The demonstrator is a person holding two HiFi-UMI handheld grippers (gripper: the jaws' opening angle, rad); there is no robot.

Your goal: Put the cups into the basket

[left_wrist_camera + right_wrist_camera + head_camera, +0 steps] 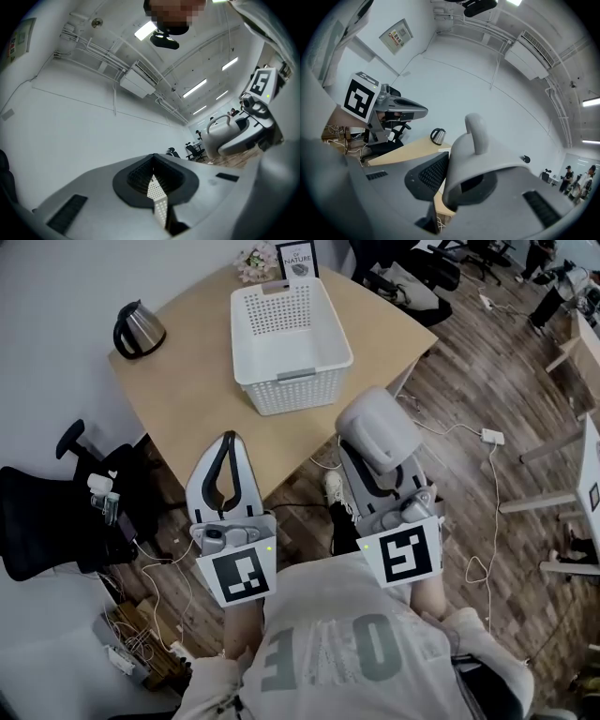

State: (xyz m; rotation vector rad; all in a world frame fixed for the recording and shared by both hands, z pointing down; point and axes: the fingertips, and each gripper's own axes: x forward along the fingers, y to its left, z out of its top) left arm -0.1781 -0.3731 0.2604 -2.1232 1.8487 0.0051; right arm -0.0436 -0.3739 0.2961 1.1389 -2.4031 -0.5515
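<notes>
A grey cup (380, 423) with a handle is clamped in my right gripper (367, 457), held in the air just off the table's near corner, short of the basket. In the right gripper view the cup (483, 159) fills the space between the jaws, handle pointing up. The white perforated basket (291, 371) stands on the wooden table (187, 399) and holds nothing that I can see. My left gripper (228, 439) hovers over the table's near edge, left of the cup, jaws together and holding nothing; its own view shows only a thin slit between its pads (140, 180).
A steel kettle (138, 329) sits at the table's left corner. A small flower bunch (255, 261) and a framed sign (298, 259) stand behind the basket. A black office chair (47, 521) and floor cables (487, 474) flank the table.
</notes>
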